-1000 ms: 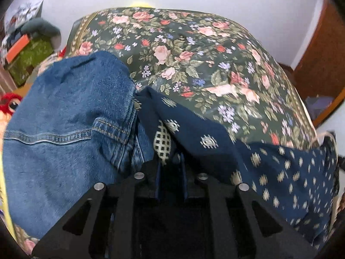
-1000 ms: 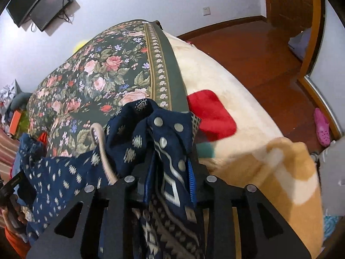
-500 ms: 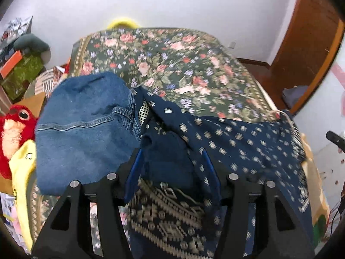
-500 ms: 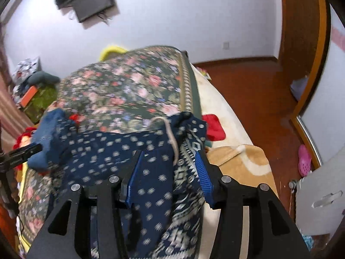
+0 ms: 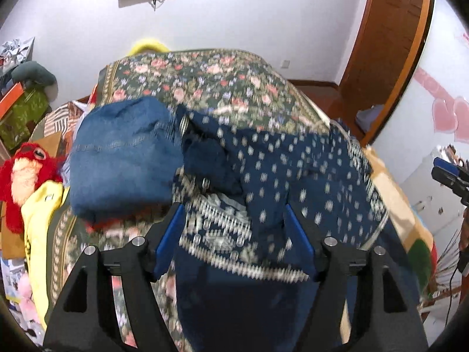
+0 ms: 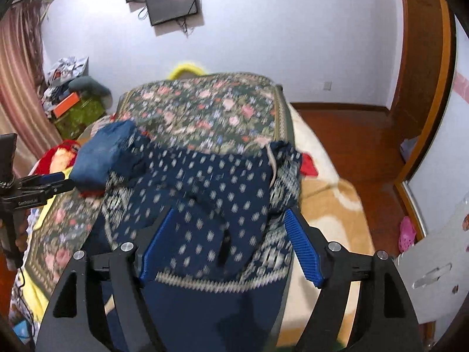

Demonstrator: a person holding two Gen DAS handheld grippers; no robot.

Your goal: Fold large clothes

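A large navy garment (image 5: 281, 176) with white dots and a patterned border lies folded over on the floral bedspread (image 5: 205, 85); it also shows in the right wrist view (image 6: 217, 187). My left gripper (image 5: 234, 231) is open and empty, raised above the garment's near edge. My right gripper (image 6: 228, 240) is open and empty, above the garment's near side. A white drawstring (image 6: 272, 164) lies at the garment's far right corner. The left gripper shows at the left edge of the right wrist view (image 6: 44, 182).
Folded blue jeans (image 5: 123, 155) lie left of the garment, touching it. A red plush toy (image 5: 26, 173) and yellow cloth (image 5: 41, 223) sit at the bed's left. A tan blanket (image 6: 331, 205) covers the right side. Wooden floor (image 6: 360, 138) and a door lie to the right.
Both grippers opened, let go of the navy garment and pulled back and up. The garment dropped onto the bed, folded over itself.
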